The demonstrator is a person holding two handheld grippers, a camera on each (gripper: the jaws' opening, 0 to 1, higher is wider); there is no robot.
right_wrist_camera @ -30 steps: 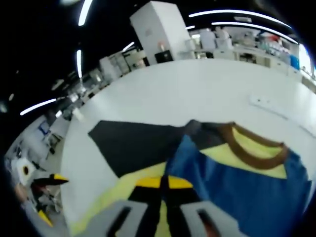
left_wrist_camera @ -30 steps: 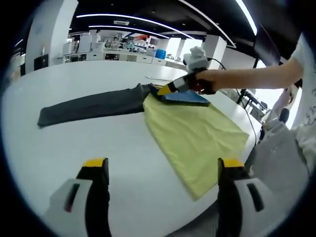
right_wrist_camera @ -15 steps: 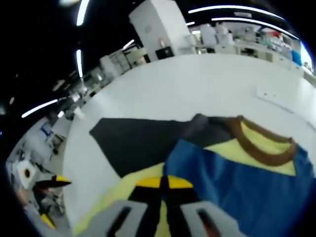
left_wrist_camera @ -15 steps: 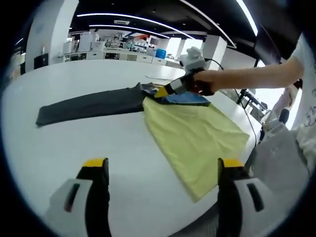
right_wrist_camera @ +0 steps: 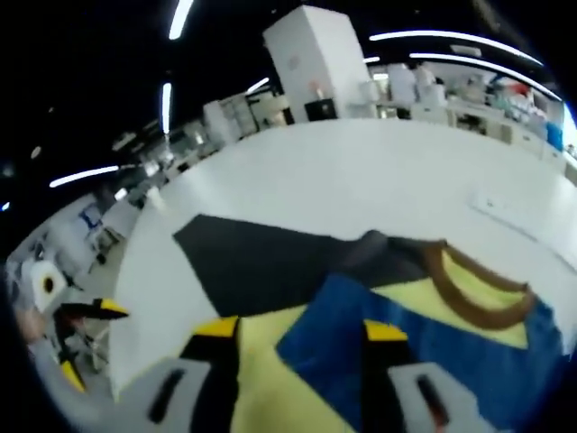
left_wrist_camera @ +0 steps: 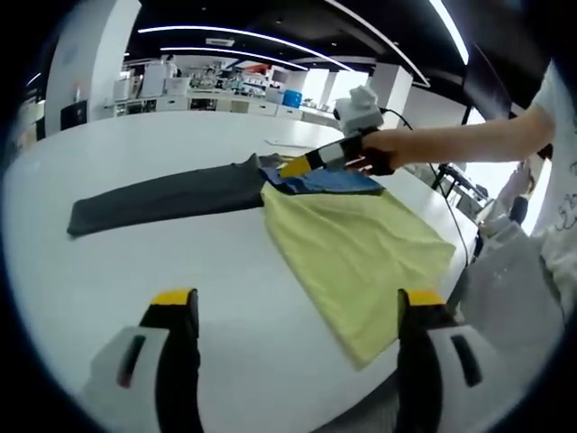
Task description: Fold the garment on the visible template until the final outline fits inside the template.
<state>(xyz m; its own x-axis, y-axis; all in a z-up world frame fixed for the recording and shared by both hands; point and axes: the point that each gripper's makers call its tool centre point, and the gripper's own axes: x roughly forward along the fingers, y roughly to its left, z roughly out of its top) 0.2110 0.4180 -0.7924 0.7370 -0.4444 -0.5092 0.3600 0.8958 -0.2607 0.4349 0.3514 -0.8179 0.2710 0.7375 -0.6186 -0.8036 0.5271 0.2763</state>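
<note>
Your garment lies flat on the white table, a yellow shirt with a blue upper part and a brown collar. Its long axis runs from the hem near you to the collar at the far end. Beside that far end a dark grey sheet — the template, I judge — stretches away to your left, and the shirt's upper corner touches or overlaps its near end.

Your right gripper is the one at the work: in the left gripper view it hovers just over the blue shoulder area, close to where shirt meets grey sheet. In the right gripper view its jaws stand apart with nothing between them, the blue edge lying just ahead and below. Your left gripper hangs back at the near side of the table, jaws wide apart and empty, the hem corner just beside its right jaw.

So the right hand is nearer the collar end, the left nearer the hem. Most of the shirt lies off the grey sheet, so the fold looks far from finished.

No containers here.
</note>
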